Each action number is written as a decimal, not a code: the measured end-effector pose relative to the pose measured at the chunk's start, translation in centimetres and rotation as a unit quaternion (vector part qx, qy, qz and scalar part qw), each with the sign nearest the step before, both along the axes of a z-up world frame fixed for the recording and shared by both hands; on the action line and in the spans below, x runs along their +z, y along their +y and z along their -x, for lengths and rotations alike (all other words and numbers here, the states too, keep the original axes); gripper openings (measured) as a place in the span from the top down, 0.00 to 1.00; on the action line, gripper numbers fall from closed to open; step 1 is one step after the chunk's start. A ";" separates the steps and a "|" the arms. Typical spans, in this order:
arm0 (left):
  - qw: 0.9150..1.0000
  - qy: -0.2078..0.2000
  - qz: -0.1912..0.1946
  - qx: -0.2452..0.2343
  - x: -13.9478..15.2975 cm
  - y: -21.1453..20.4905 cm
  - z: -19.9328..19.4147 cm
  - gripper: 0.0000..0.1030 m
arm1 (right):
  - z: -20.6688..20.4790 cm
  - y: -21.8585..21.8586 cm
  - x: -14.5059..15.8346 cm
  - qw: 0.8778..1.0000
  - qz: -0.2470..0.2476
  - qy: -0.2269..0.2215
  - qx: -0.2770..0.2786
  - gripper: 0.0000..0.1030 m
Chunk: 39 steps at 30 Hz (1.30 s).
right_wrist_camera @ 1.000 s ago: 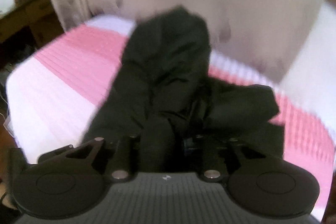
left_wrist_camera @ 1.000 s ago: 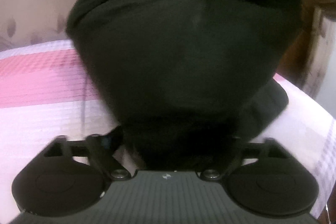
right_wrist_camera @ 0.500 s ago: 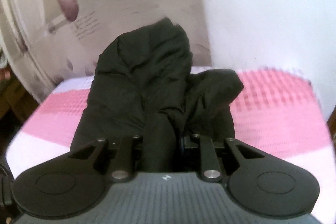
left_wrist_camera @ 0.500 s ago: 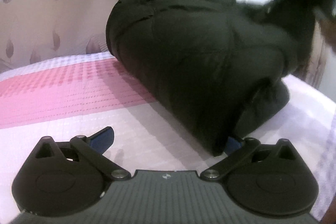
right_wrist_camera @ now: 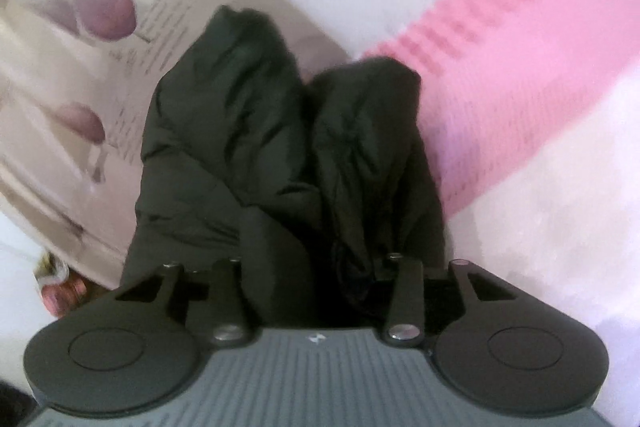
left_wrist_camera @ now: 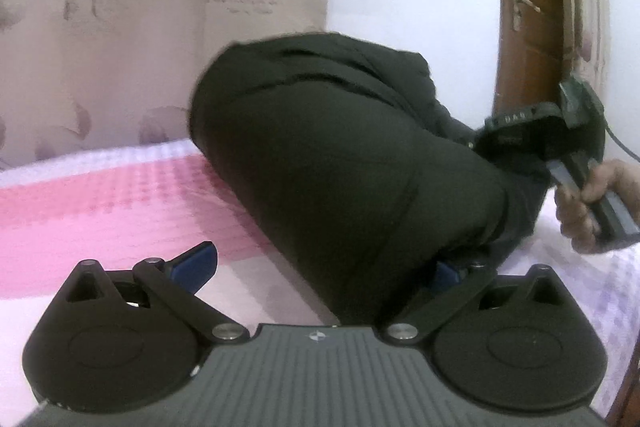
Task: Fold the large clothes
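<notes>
Since a second ago, the left gripper (left_wrist_camera: pixel 320 263) has let go of the dark jacket (left_wrist_camera: pixel 344 163) and spread its jaws wide.
Now the jacket lies bunched on the pink-striped bed (left_wrist_camera: pixel 100 203), while the right gripper (right_wrist_camera: pixel 316 267) has its jaws narrow, pinching a fold of it.

Dark, puffy jacket (left_wrist_camera: pixel 340 163), bunched into a rounded heap on the pink-and-white bed (left_wrist_camera: pixel 100 203); creased folds (right_wrist_camera: pixel 240 131) standing upward.

Left gripper (left_wrist_camera: pixel 320 267) now off jacket (left_wrist_camera: pixel 340 155)
</notes>
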State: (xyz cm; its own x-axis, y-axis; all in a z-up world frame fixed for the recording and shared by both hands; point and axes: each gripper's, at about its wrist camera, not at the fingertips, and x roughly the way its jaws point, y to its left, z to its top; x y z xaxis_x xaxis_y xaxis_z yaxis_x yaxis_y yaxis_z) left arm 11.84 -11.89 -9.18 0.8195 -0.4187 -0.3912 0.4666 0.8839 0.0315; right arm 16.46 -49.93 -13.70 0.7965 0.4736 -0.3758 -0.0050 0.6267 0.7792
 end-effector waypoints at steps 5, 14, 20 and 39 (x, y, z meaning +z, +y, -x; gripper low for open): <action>0.996 -0.036 -0.022 0.082 2.0 4.0 1.6 0.00 | 0.7 5.9 -0.8 0.999 -0.024 -0.008 0.045 0.62; 0.989 -0.052 -0.025 0.136 3.4 10.9 3.5 0.00 | 0.3 11.7 0.1 0.993 -0.038 -0.038 0.104 0.61; 0.988 -0.112 0.058 0.091 6.5 10.2 5.2 0.00 | 1.5 8.3 0.6 0.995 -0.055 -0.061 0.062 0.60; 0.987 0.016 0.108 -0.120 0.0 1.9 -4.7 0.15 | 5.2 8.3 8.2 0.979 0.149 -0.139 0.003 0.56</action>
